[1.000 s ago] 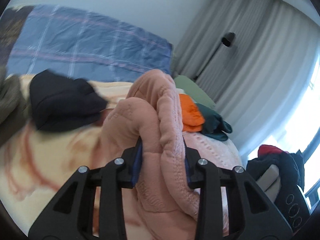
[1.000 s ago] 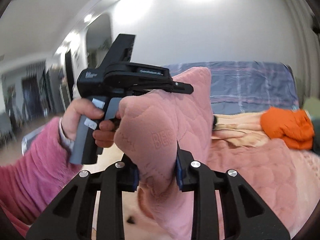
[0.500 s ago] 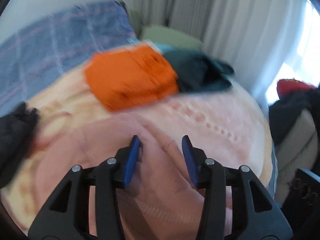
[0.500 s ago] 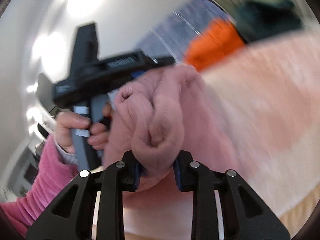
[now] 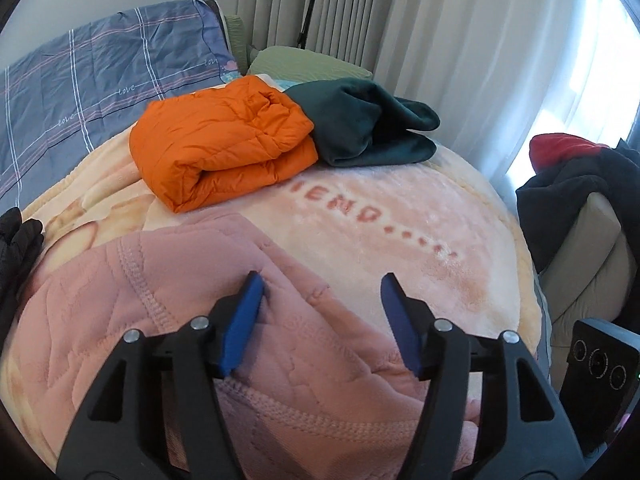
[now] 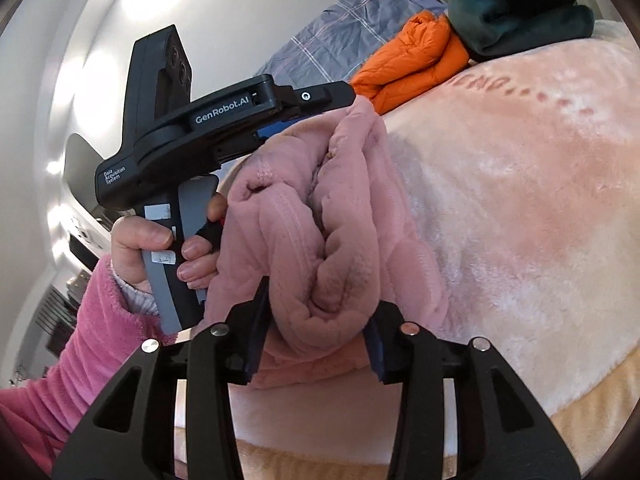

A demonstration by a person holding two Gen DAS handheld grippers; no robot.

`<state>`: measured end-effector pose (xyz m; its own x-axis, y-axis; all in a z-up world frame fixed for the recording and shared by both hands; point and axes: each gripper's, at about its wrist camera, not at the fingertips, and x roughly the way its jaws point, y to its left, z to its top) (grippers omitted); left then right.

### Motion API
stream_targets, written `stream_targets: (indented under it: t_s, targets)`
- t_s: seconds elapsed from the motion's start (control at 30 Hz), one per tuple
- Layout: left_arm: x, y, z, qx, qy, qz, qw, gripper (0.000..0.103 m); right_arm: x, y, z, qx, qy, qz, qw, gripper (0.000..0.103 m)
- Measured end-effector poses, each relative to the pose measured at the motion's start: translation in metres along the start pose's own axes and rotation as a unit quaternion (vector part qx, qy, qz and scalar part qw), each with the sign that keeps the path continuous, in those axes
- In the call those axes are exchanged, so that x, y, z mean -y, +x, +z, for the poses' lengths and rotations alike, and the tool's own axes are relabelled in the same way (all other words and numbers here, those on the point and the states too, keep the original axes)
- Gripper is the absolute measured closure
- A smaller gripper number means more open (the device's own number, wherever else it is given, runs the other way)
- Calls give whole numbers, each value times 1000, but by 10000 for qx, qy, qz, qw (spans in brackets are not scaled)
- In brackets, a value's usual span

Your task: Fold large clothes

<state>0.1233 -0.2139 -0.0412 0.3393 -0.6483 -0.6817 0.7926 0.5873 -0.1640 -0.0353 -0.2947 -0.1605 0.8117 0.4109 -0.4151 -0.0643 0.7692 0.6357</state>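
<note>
Pink quilted garment (image 5: 168, 300) lay spread on the bed, on the peach blanket (image 5: 400, 232), near side, one part bunched up off the bed in the right tongs (image 6: 316, 320). Right tongs were clamped on a thick wad of the pink fabric, blue pads pressed into both sides of it. Left tongs (image 5: 320, 296) stood wide open, holding nothing; the left pad (image 5: 244, 320) touched or sat just over the garment, the other pad hung above the fabric edge and blanket. In the right wrist view the left hand (image 6: 160, 248) held the left tool's handle just beside the lifted fabric. Versus a second ago: left tongs had been gripping a tall fold of the pink garment, half a second ago they were already parting, now fully spread with the cloth dropped flat; right tongs kept their grip throughout. Folded orange jacket (image 5: 224, 140) and dark green garment (image 5: 368, 124) sat touching each other at the far side near the blue plaid pillow (image 5: 100, 92), well apart from the pink garment. Black garment (image 5: 16, 240) at the left edge. Bare blanket lay between the pink garment and the orange jacket and out to the right; the bed's right edge dropped off beside a chair with dark clothes (image 5: 576, 200).
</note>
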Motion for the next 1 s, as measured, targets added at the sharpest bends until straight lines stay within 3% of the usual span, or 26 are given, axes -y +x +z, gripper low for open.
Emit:
stream_targets:
  t_s: [0.13,0.27,0.4,0.47,0.53,0.63,0.73,0.9,1.0]
  targets:
    - [7,5,-3,33,193,-186,9996,21,-6,-4,-7,117,-289,-419,9986,51]
    - [15,14,-5,-77,365,-45,9993,20,-12,-15,-10,265,-452,-854,9950,44]
    - [21,20,-6,-162,524,87,9985,19,-23,-39,-6,879,-774,-1224,9855,41]
    - [20,20,-6,-146,494,41,9987,19,-33,-45,-8,1067,-1041,-1033,9834,49]
    - [15,19,-5,-91,342,-150,9993,19,-40,-36,-9,961,-1197,-794,9849,69]
    - [5,16,-5,32,65,-466,9989,19,-23,1,-15,449,-963,-1342,9852,70]
    - [5,15,-7,129,-22,-596,9981,19,7,16,-17,415,-495,-1133,9915,69]
    - [11,11,-9,199,110,-482,9986,19,-10,17,-18,323,-1030,-1501,9828,69]
    - [8,6,-7,196,19,-487,9986,19,-14,17,-20,360,-1050,-1580,9812,68]
